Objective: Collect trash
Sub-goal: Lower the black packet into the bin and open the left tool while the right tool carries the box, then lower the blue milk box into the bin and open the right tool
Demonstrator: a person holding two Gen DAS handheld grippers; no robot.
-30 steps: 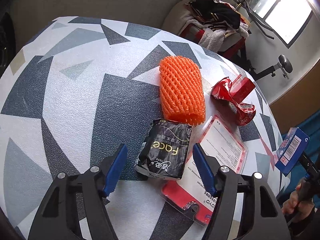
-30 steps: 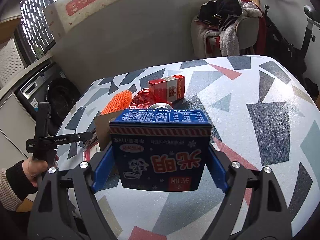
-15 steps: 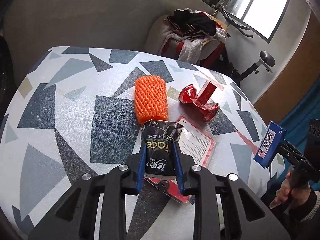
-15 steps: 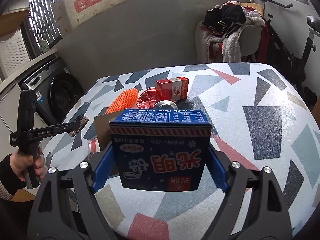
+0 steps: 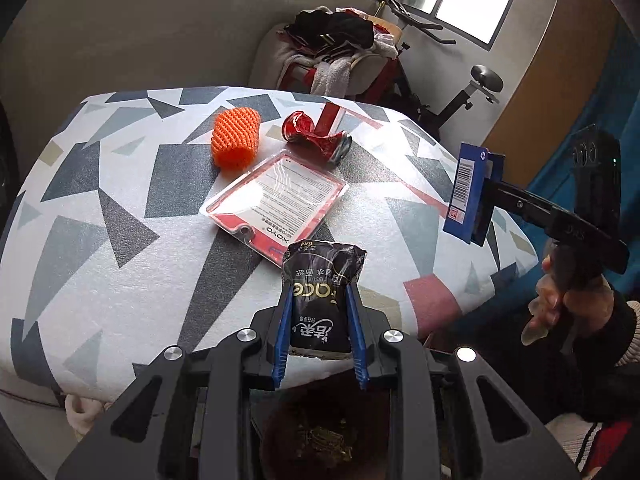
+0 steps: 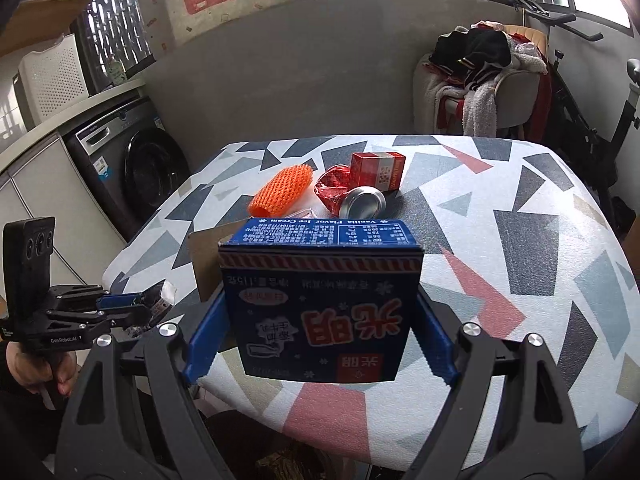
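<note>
My left gripper (image 5: 319, 300) is shut on a black tissue packet (image 5: 322, 268) and holds it off the patterned table (image 5: 120, 240), over its near edge. My right gripper (image 6: 320, 312) is shut on a blue ice-cream box (image 6: 320, 280), which hangs upside down in the air at the table's right side. On the table lie an orange foam net (image 5: 236, 140), a crushed red can (image 5: 316, 138), a small red box (image 5: 330, 116) and a flat red blister pack (image 5: 276, 200). A dark bin (image 5: 320, 432) with scraps in it shows below the left gripper.
Beyond the table stands a chair piled with clothes (image 5: 340, 52), and an exercise bike (image 5: 472, 92) to its right. A washing machine (image 6: 132, 164) is at the table's left. A person's hand (image 5: 560, 292) grips the right handle.
My left gripper closed on the black packet, lifted it and drew it back past the blister pack to the table's near edge. The right gripper pulled back a little with the blue box.
</note>
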